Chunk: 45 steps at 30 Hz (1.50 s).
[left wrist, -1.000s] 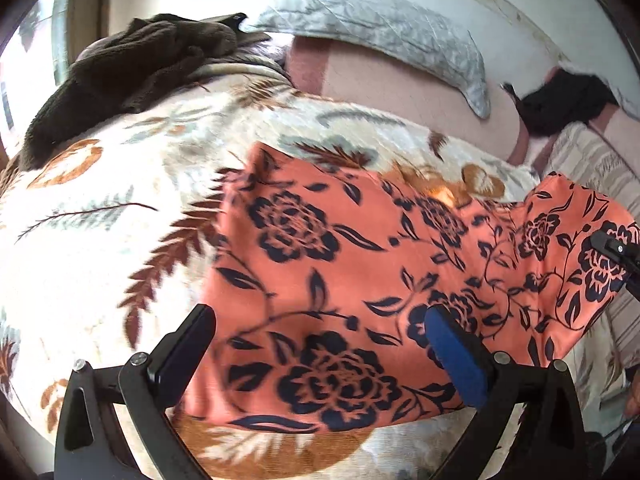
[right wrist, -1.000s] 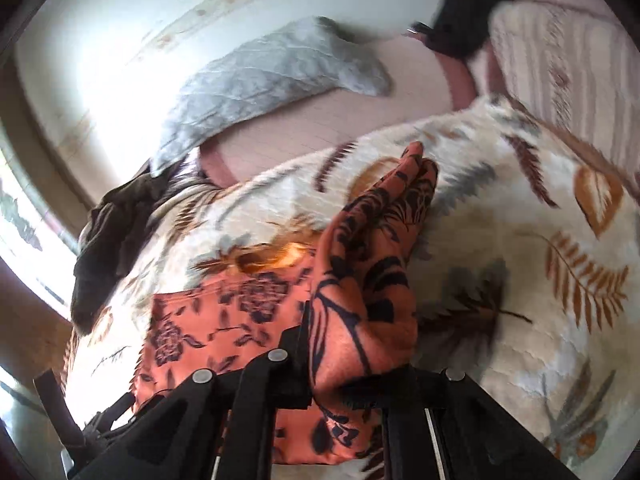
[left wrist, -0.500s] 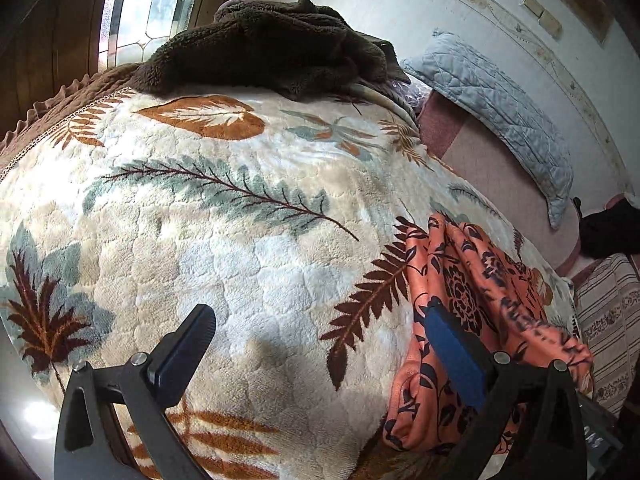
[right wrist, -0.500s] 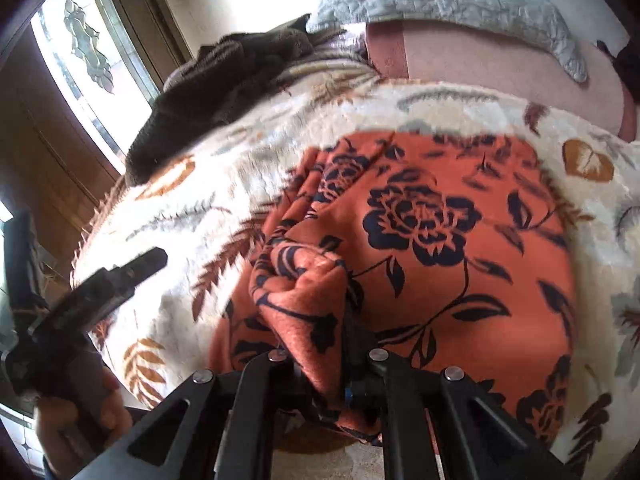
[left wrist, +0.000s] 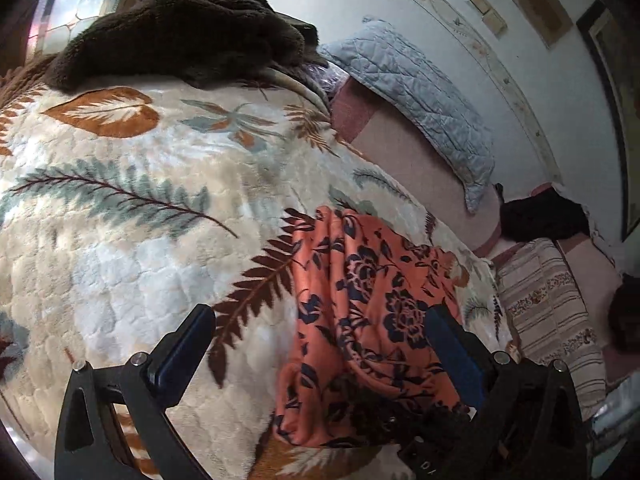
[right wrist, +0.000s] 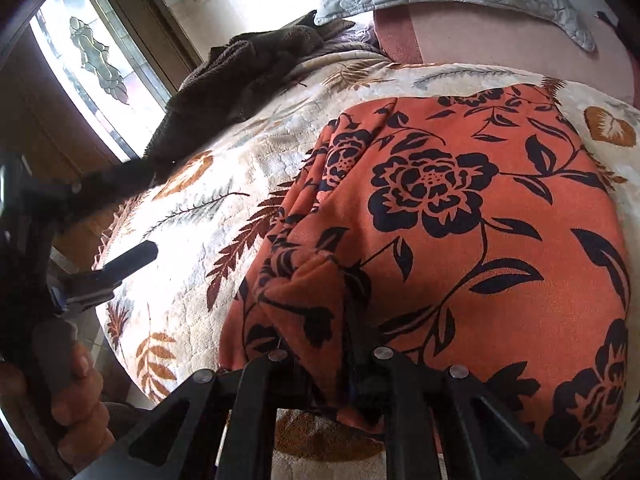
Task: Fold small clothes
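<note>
An orange garment with a dark floral print (right wrist: pixel 460 216) lies on the leaf-patterned blanket (left wrist: pixel 120 240); it also shows in the left wrist view (left wrist: pixel 360 312). My right gripper (right wrist: pixel 332 344) is shut on a bunched fold of the garment at its near left edge. My left gripper (left wrist: pixel 316 344) is open and empty, its right finger (left wrist: pixel 452 344) over the garment's near part and its left finger over bare blanket. The left gripper also shows at the left edge of the right wrist view (right wrist: pixel 132 216), held in a hand.
A dark brown fleece throw (left wrist: pixel 180 32) is heaped at the far left of the bed. A grey quilted pillow (left wrist: pixel 420 92) lies along the wall. A black item (left wrist: pixel 540 220) and a striped cloth (left wrist: pixel 552 312) sit at the right. A window (right wrist: pixel 92 64) is at left.
My right gripper carried the garment's corner across and down onto itself, folding it over. My left gripper swung left, away from over the garment, and stayed open.
</note>
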Available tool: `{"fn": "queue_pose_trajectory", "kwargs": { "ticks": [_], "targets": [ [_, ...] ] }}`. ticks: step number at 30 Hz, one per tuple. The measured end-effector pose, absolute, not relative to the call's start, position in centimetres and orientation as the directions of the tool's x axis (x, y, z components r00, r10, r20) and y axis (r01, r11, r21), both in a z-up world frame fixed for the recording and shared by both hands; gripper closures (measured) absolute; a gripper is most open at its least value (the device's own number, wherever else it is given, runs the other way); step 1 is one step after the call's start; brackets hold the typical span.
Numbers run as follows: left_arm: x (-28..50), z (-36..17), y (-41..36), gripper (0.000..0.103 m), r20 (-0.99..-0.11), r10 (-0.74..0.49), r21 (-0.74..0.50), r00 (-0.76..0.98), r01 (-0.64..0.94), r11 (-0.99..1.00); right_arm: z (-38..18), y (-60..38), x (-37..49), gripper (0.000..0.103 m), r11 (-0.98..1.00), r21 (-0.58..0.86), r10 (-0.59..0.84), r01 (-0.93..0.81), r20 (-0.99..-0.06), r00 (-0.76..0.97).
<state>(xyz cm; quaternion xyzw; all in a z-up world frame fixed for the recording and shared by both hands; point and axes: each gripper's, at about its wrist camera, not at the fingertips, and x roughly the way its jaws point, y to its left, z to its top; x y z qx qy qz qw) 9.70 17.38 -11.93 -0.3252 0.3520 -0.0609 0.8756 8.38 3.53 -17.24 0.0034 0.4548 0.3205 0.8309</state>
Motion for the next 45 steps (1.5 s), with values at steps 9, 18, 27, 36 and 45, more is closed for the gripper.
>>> {"fn": "queue_pose_trajectory", "kwargs": {
  "ticks": [9,18,27,36,45],
  "targets": [
    [17.9,-11.5,11.8,0.0,-0.673,-0.453,-0.573,0.584,-0.025,0.819,-14.5,0.8,7.3,0.09,0.739,0.411,0.651,-0.534,-0.641,0.407],
    [21.6,-13.8,11.9,0.086,-0.696,-0.526,-0.622,0.49,-0.044,0.782,-14.1,1.6,6.1,0.09,0.727,0.354,0.644,-0.588,-0.647,0.407],
    [21.9,-17.1,14.7,0.083,-0.715,-0.504,-0.603,0.485,-0.063,0.795,-16.6,5.8,6.0,0.09,0.732,0.256,0.575,-0.632,-0.73,0.37],
    [19.6,-15.3,15.2,0.067,-0.703,-0.479,-0.601,0.527,-0.079,0.795,-17.2,5.5,4.5,0.086,0.747,0.199,0.543,-0.634,-0.733,0.409],
    [13.7,-14.3,13.1,0.046,-0.75,-0.406,-0.513,0.523,-0.072,0.855,-16.4,3.1,-1.2,0.038,0.704,0.175,0.588,-0.688,-0.688,0.426]
  ]
}}
